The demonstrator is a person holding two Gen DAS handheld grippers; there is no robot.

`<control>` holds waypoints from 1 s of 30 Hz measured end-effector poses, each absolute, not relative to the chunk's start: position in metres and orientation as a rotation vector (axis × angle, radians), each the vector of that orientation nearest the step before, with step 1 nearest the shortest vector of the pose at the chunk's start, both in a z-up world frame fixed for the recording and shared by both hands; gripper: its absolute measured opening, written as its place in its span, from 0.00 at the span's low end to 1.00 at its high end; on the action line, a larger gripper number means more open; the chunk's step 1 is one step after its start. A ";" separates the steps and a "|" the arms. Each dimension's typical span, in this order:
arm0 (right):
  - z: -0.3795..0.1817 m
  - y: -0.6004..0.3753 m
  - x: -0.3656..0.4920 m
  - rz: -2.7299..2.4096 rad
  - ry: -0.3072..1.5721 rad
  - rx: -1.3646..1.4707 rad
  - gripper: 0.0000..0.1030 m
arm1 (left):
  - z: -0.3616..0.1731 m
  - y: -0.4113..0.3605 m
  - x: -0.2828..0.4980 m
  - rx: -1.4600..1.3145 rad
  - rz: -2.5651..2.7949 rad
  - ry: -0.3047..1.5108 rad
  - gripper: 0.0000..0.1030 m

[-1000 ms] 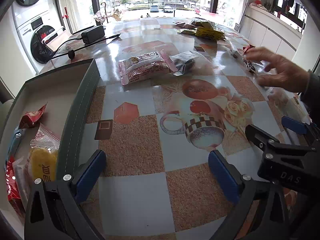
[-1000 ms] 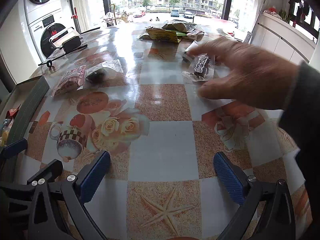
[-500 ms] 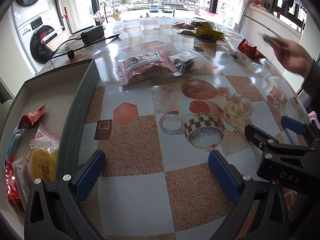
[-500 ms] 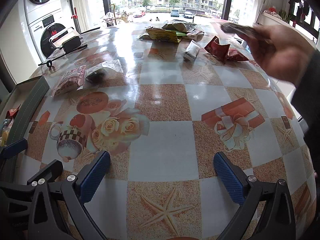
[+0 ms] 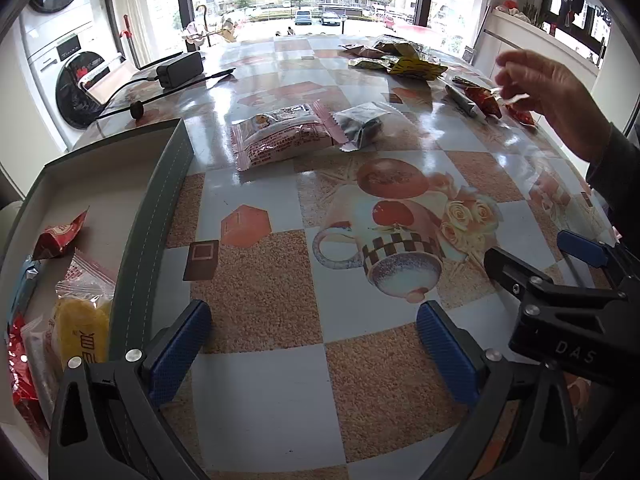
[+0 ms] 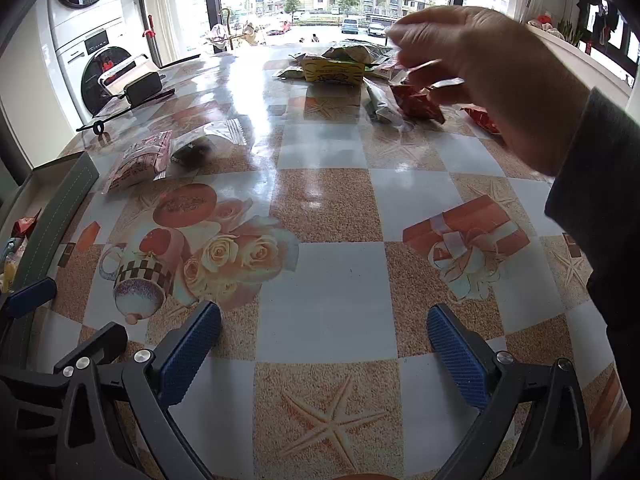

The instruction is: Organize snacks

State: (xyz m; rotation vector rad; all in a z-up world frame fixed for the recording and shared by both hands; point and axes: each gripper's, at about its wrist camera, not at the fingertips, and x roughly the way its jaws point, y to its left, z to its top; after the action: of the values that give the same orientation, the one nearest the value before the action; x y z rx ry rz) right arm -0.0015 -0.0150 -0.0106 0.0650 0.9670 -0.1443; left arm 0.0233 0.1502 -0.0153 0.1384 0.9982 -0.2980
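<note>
While both grippers rest low over a table (image 5: 280,420) covered in a checked, picture-printed cloth, a person's bare hand (image 6: 492,80) is raised above the far right of the table. The left gripper (image 5: 310,350) has its blue-padded fingers (image 5: 176,356) wide apart with nothing between them. The right gripper (image 6: 324,354) also stands with its fingers (image 6: 460,360) spread wide and empty. The hand's fingertips are pinched close above a red snack packet (image 6: 418,104); whether they hold a scrap of wrapper is too blurred to tell. Just beside that packet lies a slim pale packet (image 6: 378,104), and another red packet (image 6: 480,118) sits partly hidden behind the hand. Farther back is a small heap of yellow and green snack bags (image 6: 334,66). Nearer the left lies a pink-and-white snack packet (image 5: 282,136), touching a clear packet with dark contents (image 5: 360,122). At the left edge sits a grey open box (image 5: 156,216) holding several snacks, among them a red packet (image 5: 60,236) and a yellow one (image 5: 80,332). A black power adapter (image 5: 178,69) with its cable lies at the far left of the table.
</note>
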 end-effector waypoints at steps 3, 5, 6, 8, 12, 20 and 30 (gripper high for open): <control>-0.011 -0.015 -0.001 -0.144 0.967 0.065 1.00 | -0.015 0.151 0.024 0.138 -0.297 0.998 0.99; -0.011 -0.015 -0.001 -0.144 0.967 0.065 1.00 | -0.015 0.151 0.024 0.138 -0.298 0.998 0.99; -0.011 -0.015 -0.002 -0.144 0.967 0.065 1.00 | -0.015 0.151 0.024 0.138 -0.297 0.998 0.99; -0.011 -0.015 -0.001 -0.144 0.967 0.065 1.00 | -0.015 0.151 0.024 0.137 -0.298 0.998 0.99; -0.011 -0.015 -0.001 -0.144 0.967 0.065 1.00 | -0.016 0.151 0.023 0.137 -0.297 0.998 0.99; -0.011 -0.015 -0.001 -0.144 0.967 0.065 1.00 | -0.016 0.152 0.024 0.138 -0.302 0.998 0.99; -0.009 -0.024 -0.006 -0.096 0.982 0.047 1.00 | 0.020 0.117 0.042 0.366 -0.379 0.964 0.99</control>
State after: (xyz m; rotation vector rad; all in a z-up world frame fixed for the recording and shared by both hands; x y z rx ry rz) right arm -0.0062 -0.0239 -0.0087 0.0468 0.9816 -0.0958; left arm 0.0424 0.1167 0.0198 0.3664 0.9640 -0.3792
